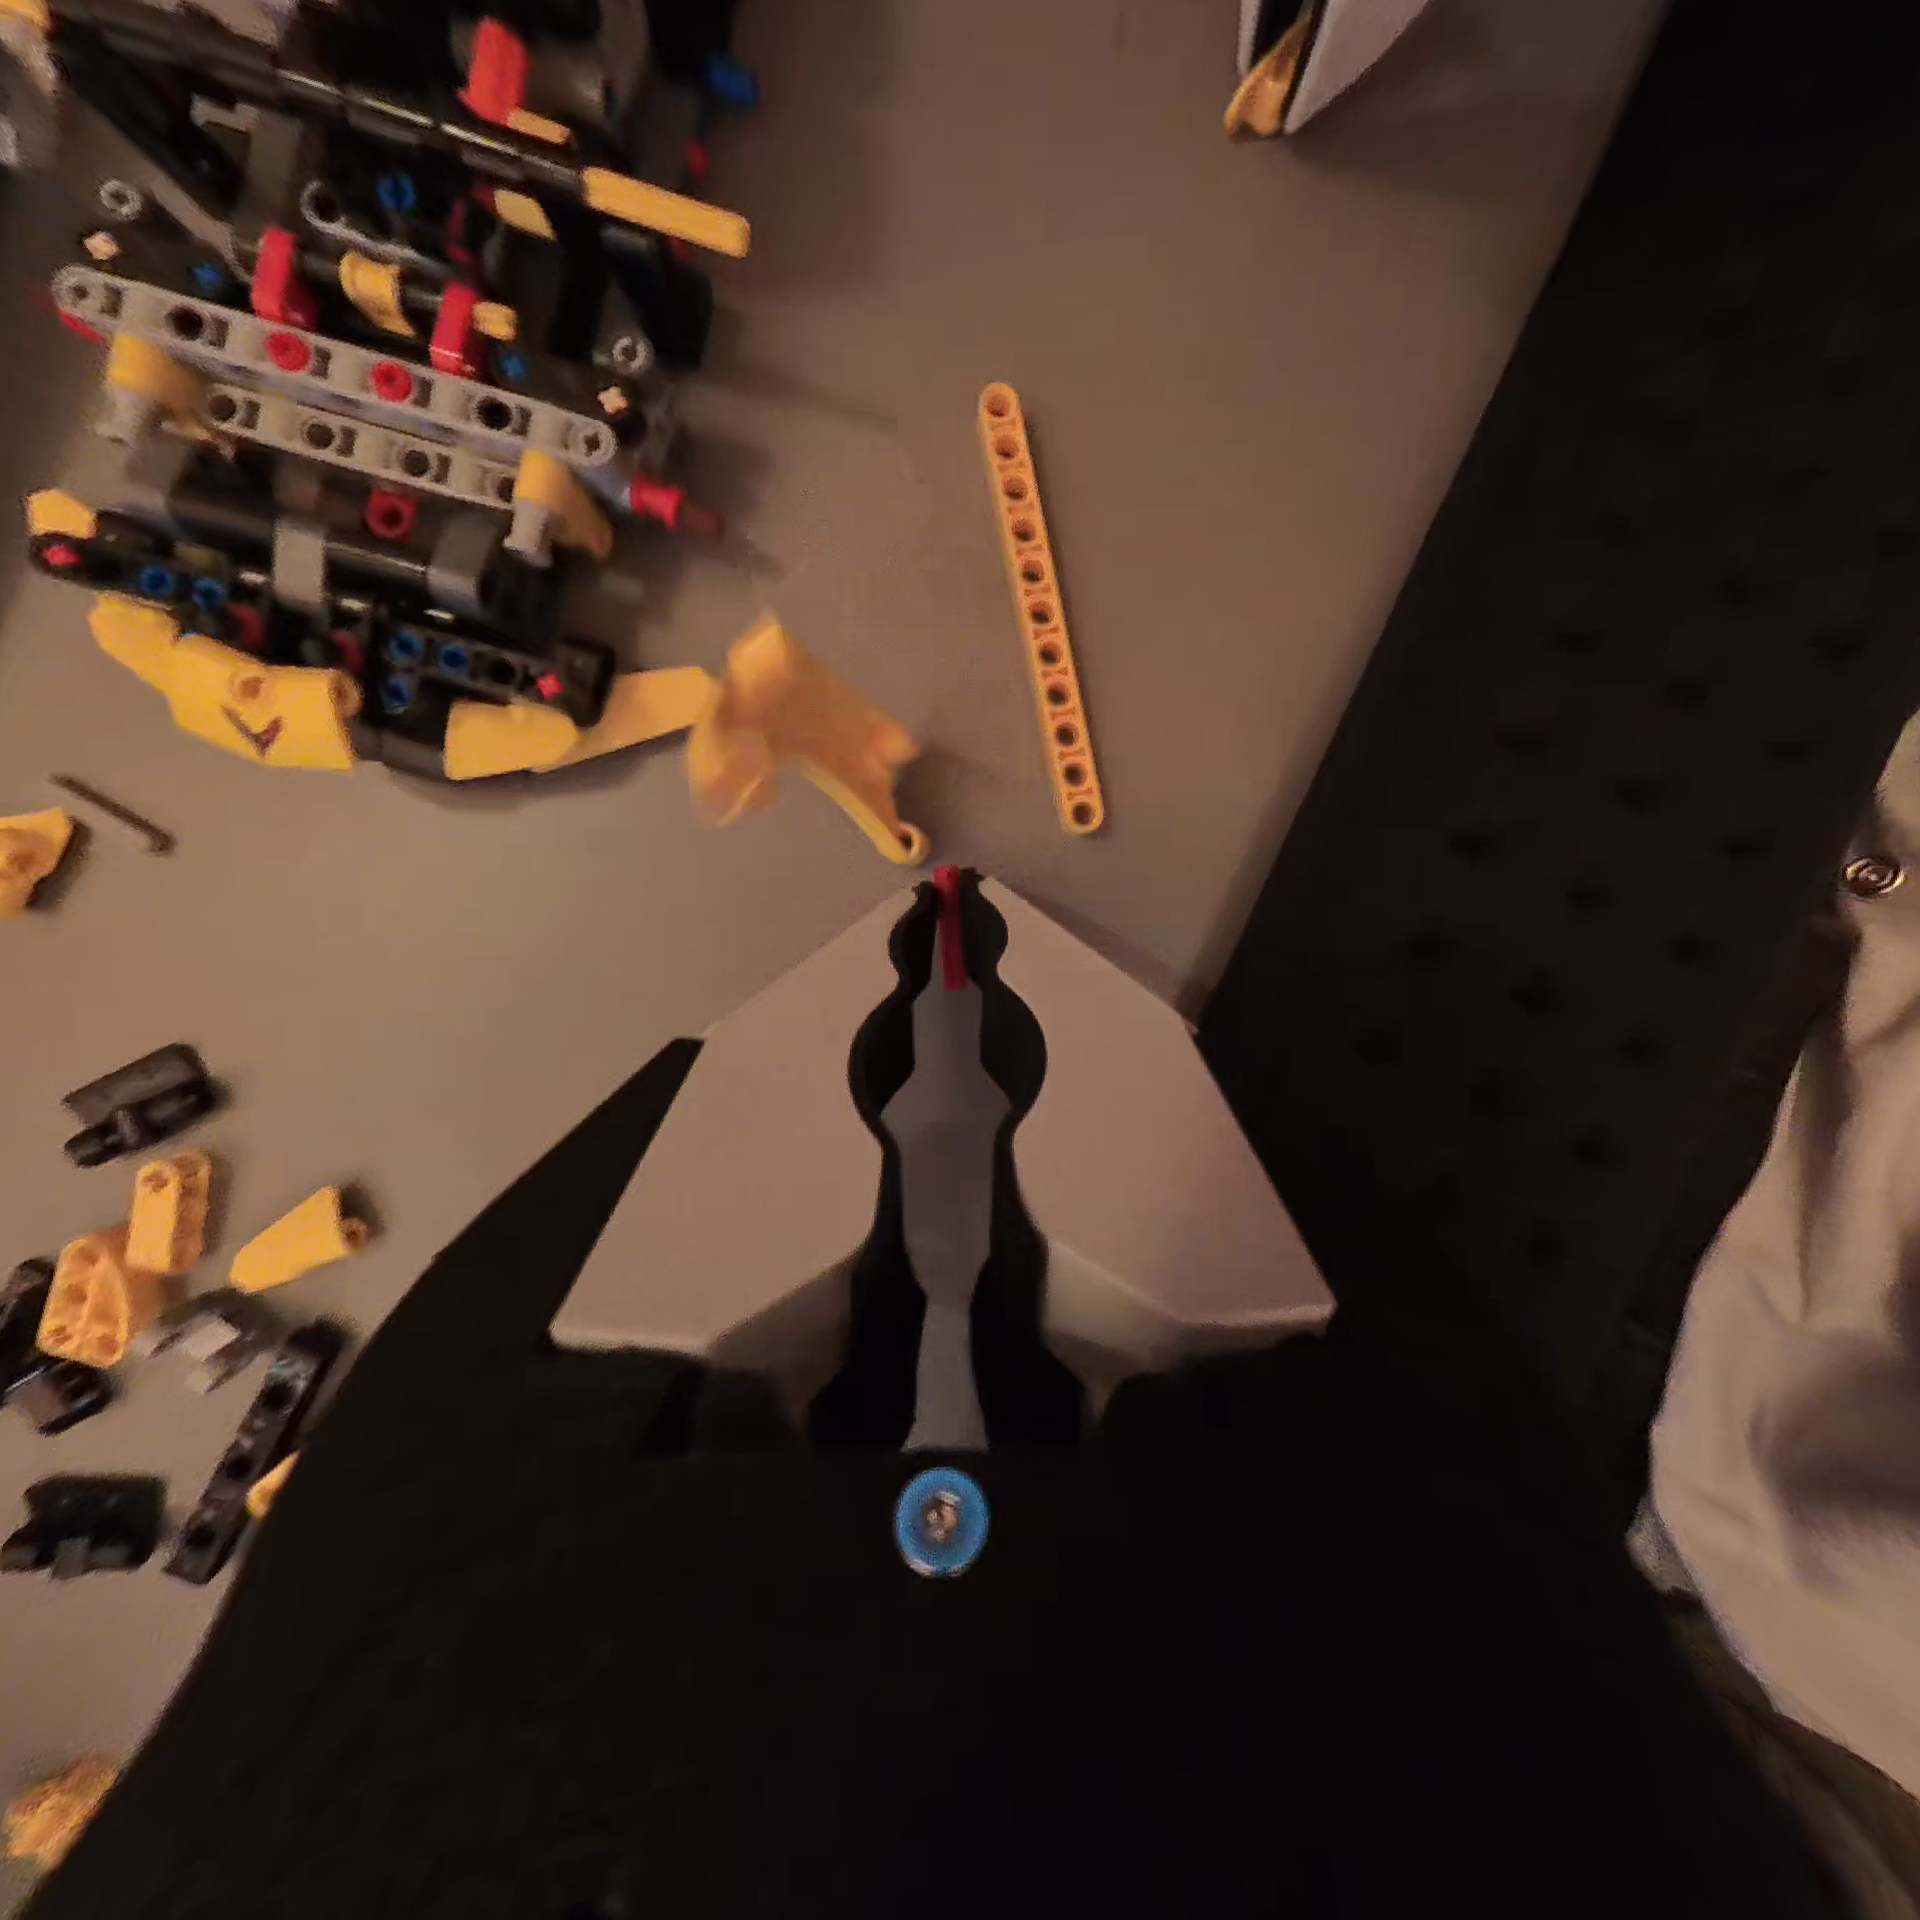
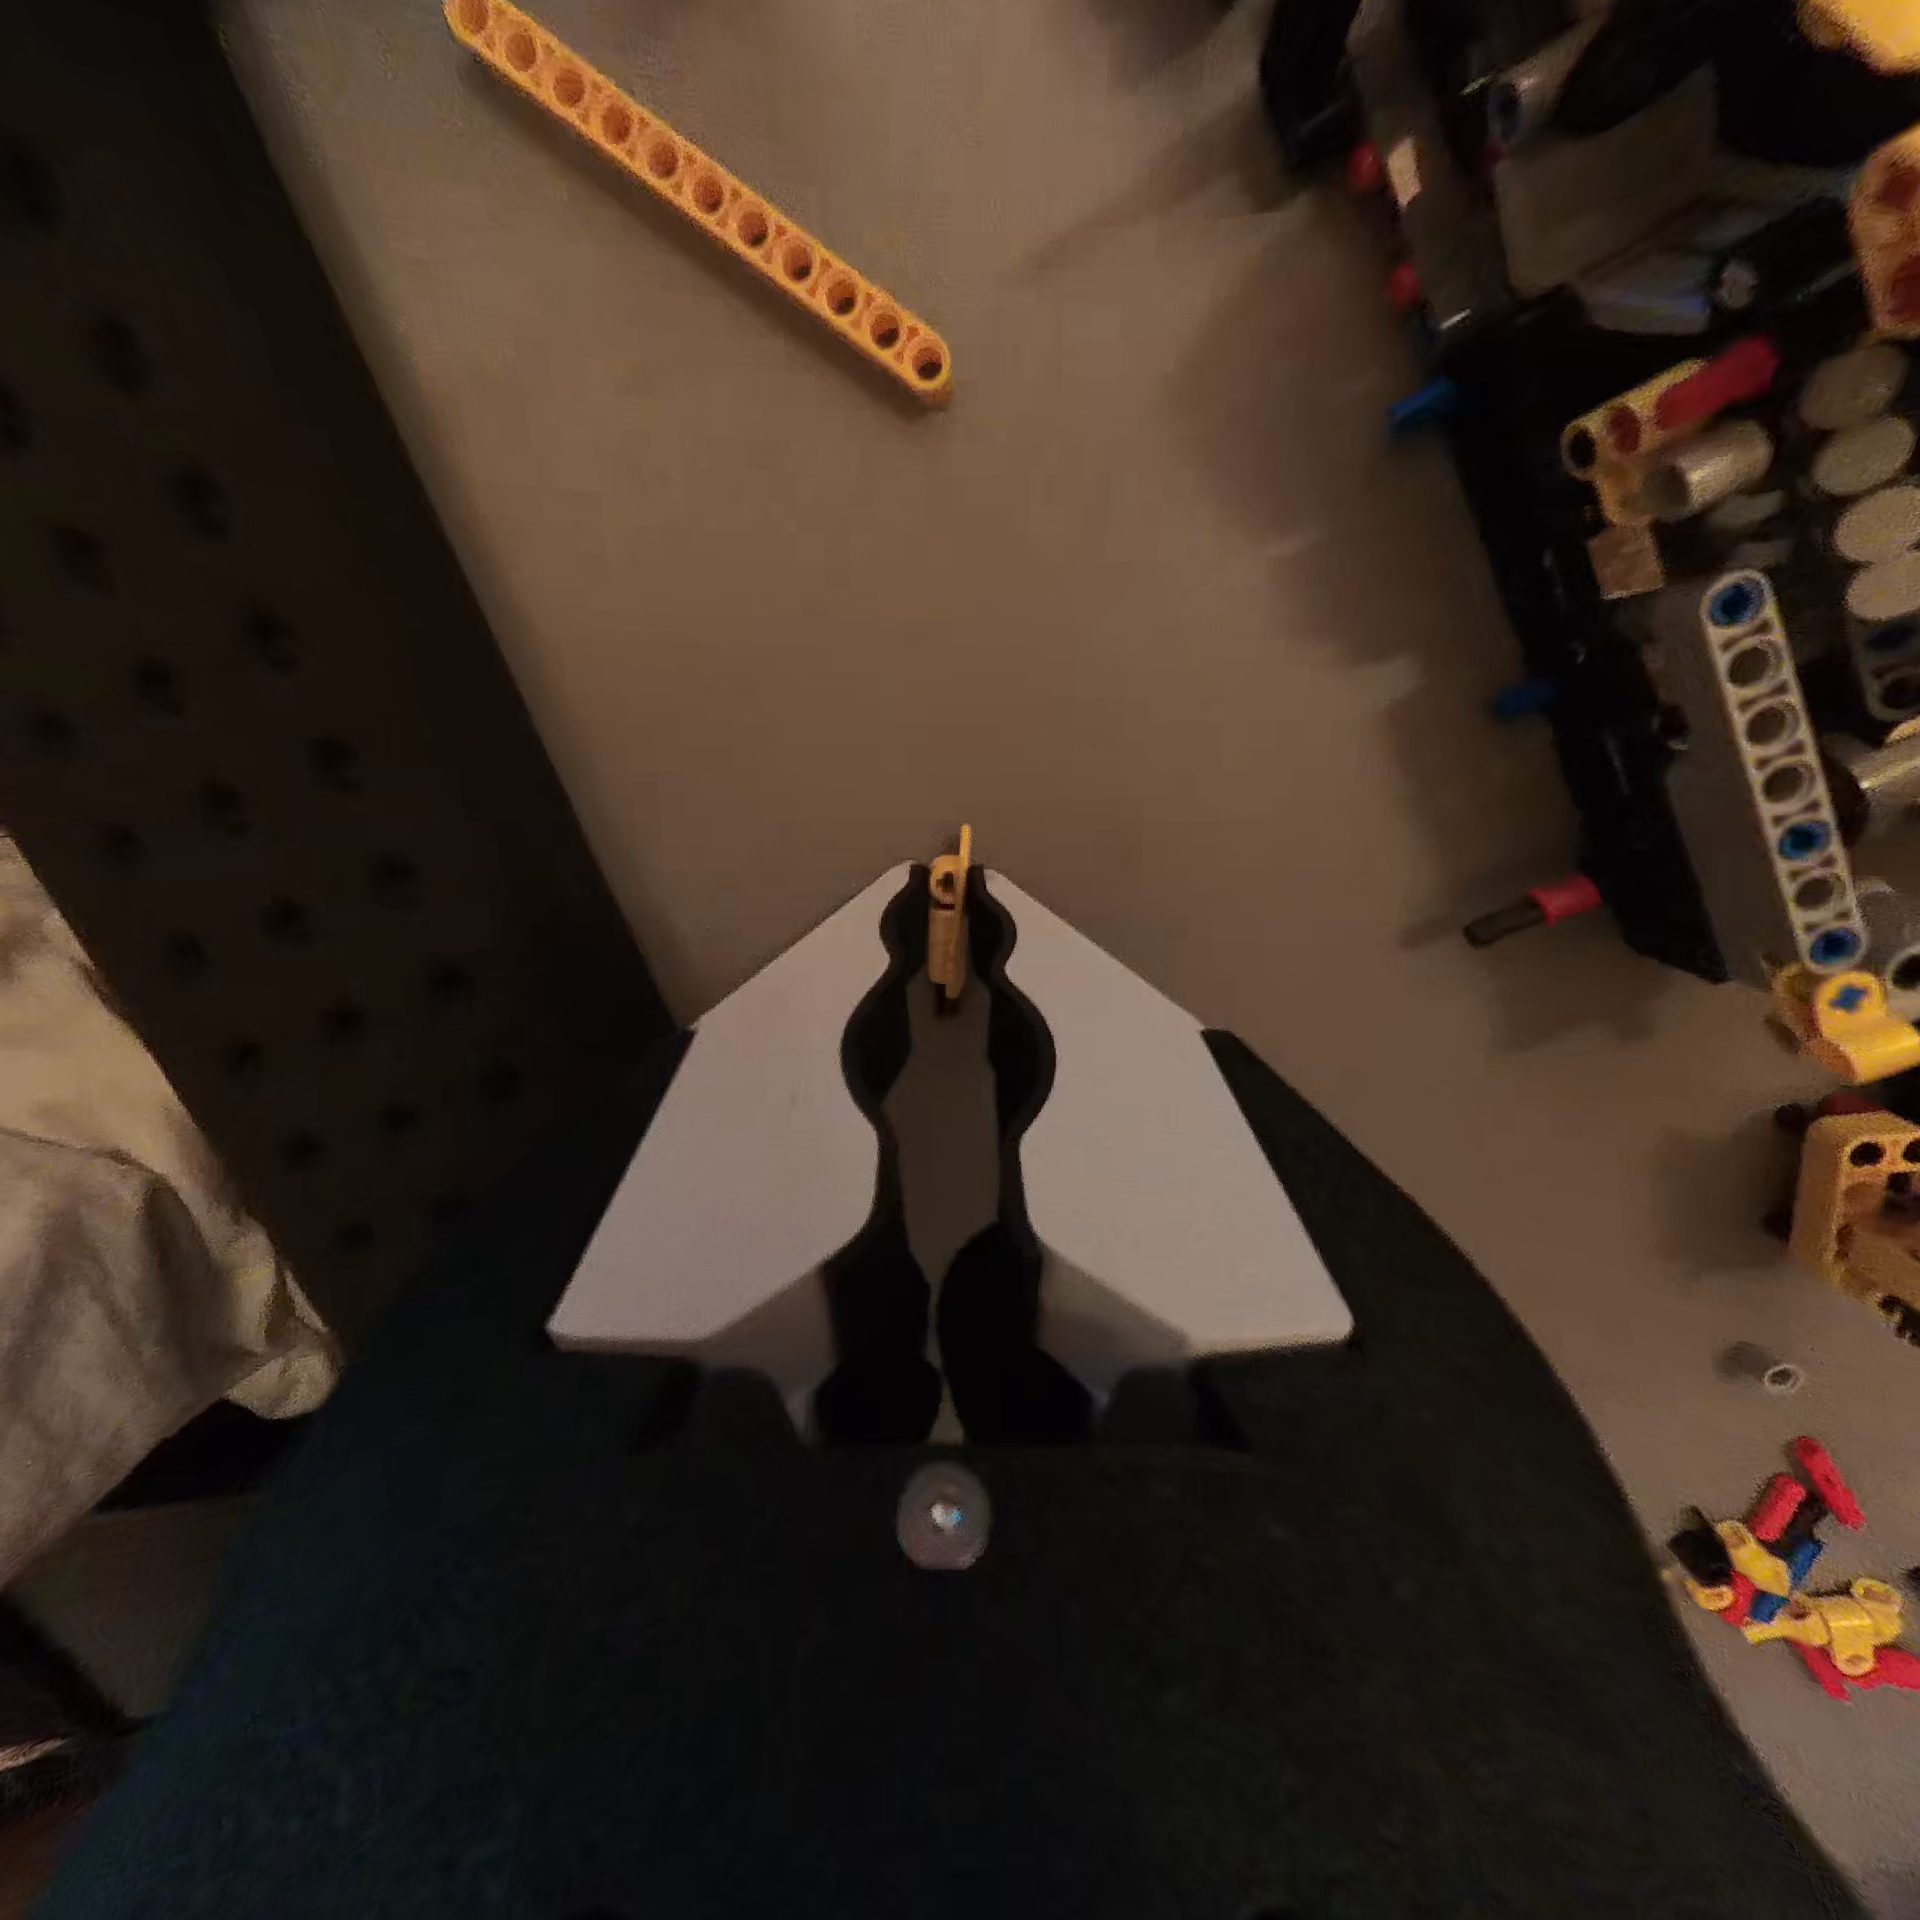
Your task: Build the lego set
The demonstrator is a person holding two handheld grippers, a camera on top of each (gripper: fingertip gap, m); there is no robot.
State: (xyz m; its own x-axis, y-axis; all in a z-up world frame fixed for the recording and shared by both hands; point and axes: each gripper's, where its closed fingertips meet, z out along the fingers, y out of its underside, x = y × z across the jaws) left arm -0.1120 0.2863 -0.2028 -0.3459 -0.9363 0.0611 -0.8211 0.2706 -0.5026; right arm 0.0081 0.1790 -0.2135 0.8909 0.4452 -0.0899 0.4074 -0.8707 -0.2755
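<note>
Grey mat [image 1: 1039,260] is carrying the half-built model [image 1: 343,416] at far left of the left wrist view; it's also sitting at the right edge of the right view [image 2: 1714,623], cut off and blurred. Long yellow beam [image 1: 1039,608] is lying flat, alone, between model and black pegboard [image 1: 1558,727]; also showing up top in the right view [image 2: 696,192]. Loose yellow and black parts [image 1: 135,1278] are scattered lower left. Blurred yellow piece [image 1: 790,727] is lying just ahead of the left gripper [image 1: 948,883], shape unclear. Left jaws are pinching a red pin [image 1: 948,930]. Right gripper [image 2: 951,873] is pinching a small yellow part [image 2: 948,925]. Both are hovering over bare mat, tips pointing forward.
</note>
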